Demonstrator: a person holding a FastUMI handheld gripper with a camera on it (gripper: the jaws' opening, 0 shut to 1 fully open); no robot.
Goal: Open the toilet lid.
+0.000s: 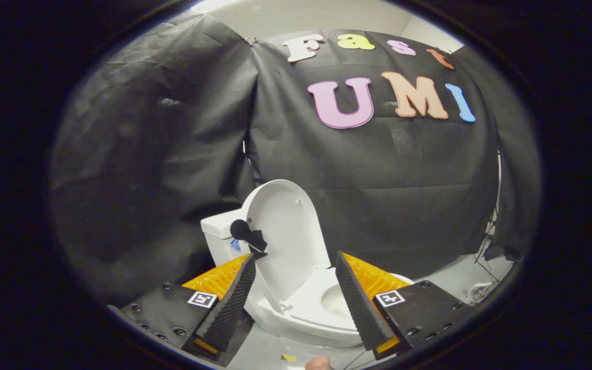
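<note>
- Nearest to the camera, the gripper [294, 259] has its two fingers spread wide apart, with a clear gap between them. They pinch nothing and touch nothing.
- The two fingers lean a little toward each other at the tips. The ribbed inner faces of the fingers [234, 298] look toward the gap.
- On each finger base there is a small square marker [202, 299] with a black and white pattern.
- The gripper is held above the toilet and looks down on it at a slope, so the bowl is below and beyond the fingertips.
- Just under the fingers, a small rounded part of what seems a fingertip of a person [318, 364] comes in; I cannot tell more about it.
- Near it, on the pale floor [270, 352], lies a small yellow scrap [289, 357].
- Beyond the fingers stands the white toilet [306, 308]. Its seat ring [321, 300] is down and shows in the gap between the fingers.
- The toilet lid [288, 231] is already raised. It stands nearly upright, leaning back toward the tank [219, 234], and its inner side faces the gripper.
- A black knob-like handle [247, 234] is attached at the edge of the lid, just above the tip of the left finger. It is apart from that finger.
- Behind the toilet hangs the black cloth wall [378, 180] of the booth, with many folds.
- Far to the right, near the floor, some thin cables [486, 246] hang beside the cloth.
- Above the cloth, a strip of light wall [301, 15] shows.
</note>
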